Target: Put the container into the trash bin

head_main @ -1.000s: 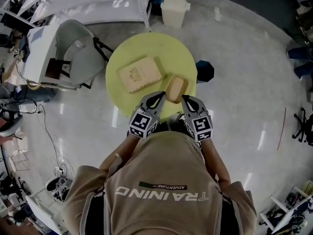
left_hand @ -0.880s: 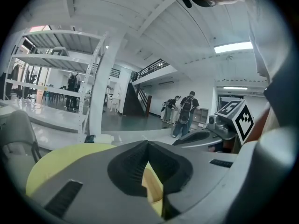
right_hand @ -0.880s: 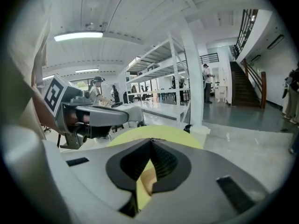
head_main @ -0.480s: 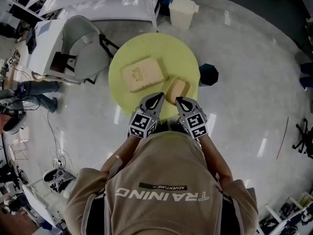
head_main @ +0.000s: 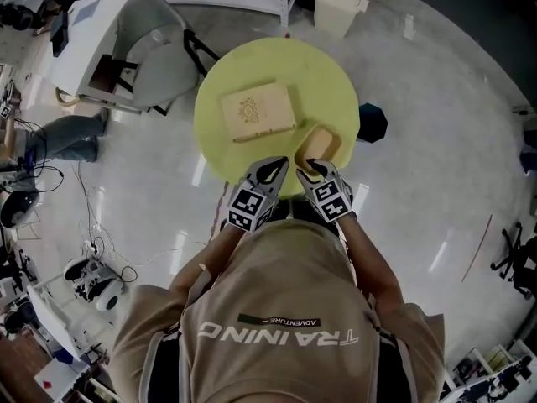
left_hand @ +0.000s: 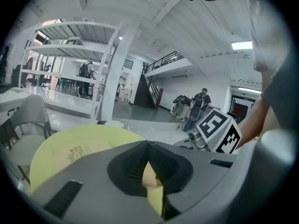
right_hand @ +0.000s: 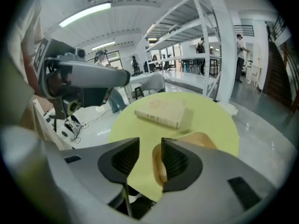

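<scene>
A small tan container (head_main: pixel 322 143) lies near the front right edge of the round yellow table (head_main: pixel 319 74). My right gripper (head_main: pixel 311 171) is at the container's near end with its jaws opening. In the right gripper view the container's rim (right_hand: pixel 157 170) shows in the gap, and my right gripper (right_hand: pixel 150 142) is not pressing on it. My left gripper (head_main: pixel 274 171) hovers just to its left over the table edge. In its own view the left gripper (left_hand: pixel 147 145) has its tips together and holds nothing. The white trash bin (head_main: pixel 340 7) stands on the floor beyond the table.
A flat tan box (head_main: pixel 258 112) with an emblem lies mid-table, also seen as the box (right_hand: pixel 163 111) ahead of the right jaws. A grey chair (head_main: pixel 159 49) and a white desk stand at the left. A dark stool (head_main: pixel 372 122) sits at the table's right.
Both grippers have come down toward the table's front edge. The right gripper has closed in on the container's near end, and its jaws have parted.
</scene>
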`<control>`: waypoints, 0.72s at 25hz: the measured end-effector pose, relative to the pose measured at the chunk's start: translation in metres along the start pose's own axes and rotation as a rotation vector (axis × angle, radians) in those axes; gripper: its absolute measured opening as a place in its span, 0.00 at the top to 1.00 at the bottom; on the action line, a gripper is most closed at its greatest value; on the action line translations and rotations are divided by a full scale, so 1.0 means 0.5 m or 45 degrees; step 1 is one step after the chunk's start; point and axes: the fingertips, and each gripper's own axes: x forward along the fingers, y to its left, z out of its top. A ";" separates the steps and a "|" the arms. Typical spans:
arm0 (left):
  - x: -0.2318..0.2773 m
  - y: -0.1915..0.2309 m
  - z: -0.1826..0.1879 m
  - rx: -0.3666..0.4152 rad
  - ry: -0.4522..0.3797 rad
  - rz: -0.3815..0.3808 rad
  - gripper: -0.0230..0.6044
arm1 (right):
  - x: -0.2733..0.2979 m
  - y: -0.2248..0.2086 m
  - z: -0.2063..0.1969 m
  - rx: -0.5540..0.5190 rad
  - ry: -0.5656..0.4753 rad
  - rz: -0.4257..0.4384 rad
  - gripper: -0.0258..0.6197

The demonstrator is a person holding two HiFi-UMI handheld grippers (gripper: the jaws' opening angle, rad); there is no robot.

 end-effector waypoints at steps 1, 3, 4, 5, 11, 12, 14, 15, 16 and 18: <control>-0.003 0.004 -0.005 -0.009 0.004 0.003 0.96 | 0.014 0.002 -0.015 -0.014 0.055 0.010 0.73; -0.005 0.019 -0.016 -0.022 0.009 0.009 0.96 | 0.046 0.000 -0.045 -0.060 0.166 0.015 0.73; -0.004 0.027 -0.022 -0.034 0.011 0.010 0.96 | 0.062 -0.002 -0.055 -0.087 0.209 0.014 0.73; -0.004 0.036 -0.027 -0.050 0.010 0.010 0.96 | 0.075 -0.004 -0.063 -0.115 0.238 0.013 0.73; -0.013 0.061 -0.037 -0.112 0.012 -0.013 0.96 | 0.114 0.001 -0.100 -0.316 0.390 -0.021 0.74; -0.012 0.064 -0.037 -0.116 0.018 -0.020 0.96 | 0.119 0.002 -0.108 -0.364 0.422 -0.026 0.79; -0.007 0.070 -0.036 -0.117 0.035 -0.036 0.96 | 0.129 0.001 -0.125 -0.439 0.494 -0.025 0.81; -0.005 0.073 -0.037 -0.118 0.042 -0.042 0.96 | 0.136 -0.001 -0.134 -0.464 0.530 -0.026 0.81; -0.002 0.077 -0.038 -0.120 0.049 -0.048 0.96 | 0.144 -0.005 -0.143 -0.483 0.560 -0.032 0.81; 0.002 0.082 -0.048 -0.129 0.068 -0.062 0.96 | 0.159 -0.012 -0.161 -0.511 0.597 -0.058 0.81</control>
